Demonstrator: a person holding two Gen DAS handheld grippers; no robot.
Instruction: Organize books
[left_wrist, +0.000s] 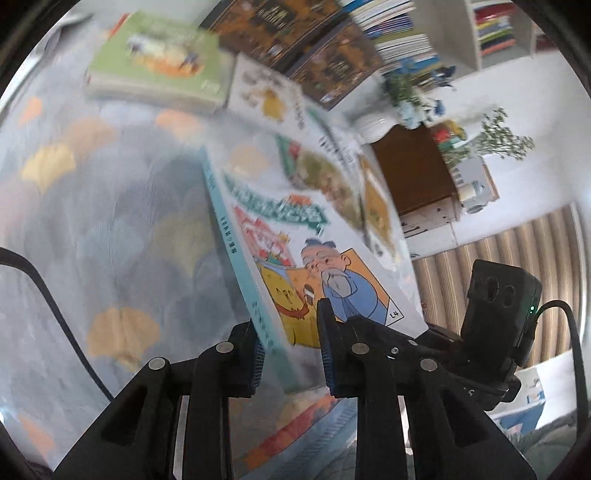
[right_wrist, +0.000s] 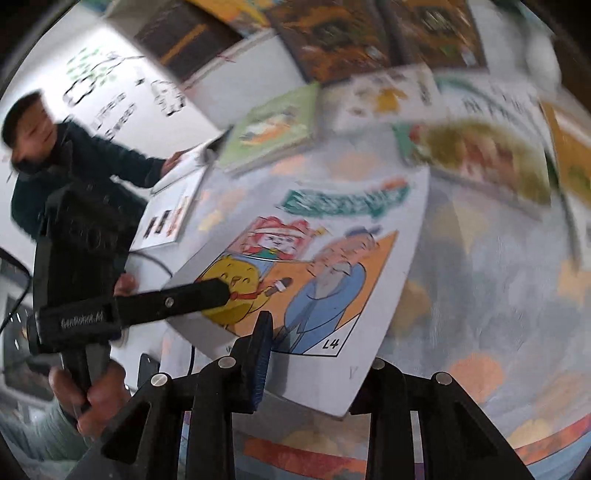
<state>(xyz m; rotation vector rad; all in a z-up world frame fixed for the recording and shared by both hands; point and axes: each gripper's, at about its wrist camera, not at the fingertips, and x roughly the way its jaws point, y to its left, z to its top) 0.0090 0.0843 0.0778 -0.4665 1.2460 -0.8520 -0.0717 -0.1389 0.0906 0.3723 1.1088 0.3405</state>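
Blue-grey cloth with orange and yellow fan prints covers the table (left_wrist: 110, 229), and I've got the cartoon book (left_wrist: 295, 273) tilted up off it, near its front edge, both tongs pinching it. My left gripper (left_wrist: 290, 354) clamps the teal spine edge, pads narrow on it; my right gripper (right_wrist: 314, 373) bites the near bottom edge by the L4 corner, one pad on the cover, the other hidden under the book, so I read it as closed on it. To do this well: keep both grips level with each other so the cover doesn't twist, lift clear of the cloth before swinging, and aim toward the other books lying along the far edge: the green book (left_wrist: 159, 62), a white one (left_wrist: 266, 96) beside it, dark brown ones (left_wrist: 295, 40) behind. Risk, I'd say: thin grip on the edge, pages could sag or slip. Room: white shelves (left_wrist: 491, 29) with stacked books, a brown cabinet (left_wrist: 413, 173), plants (left_wrist: 498, 136), and a person in a dark top (right_wrist: 74, 166) at the table's left side.
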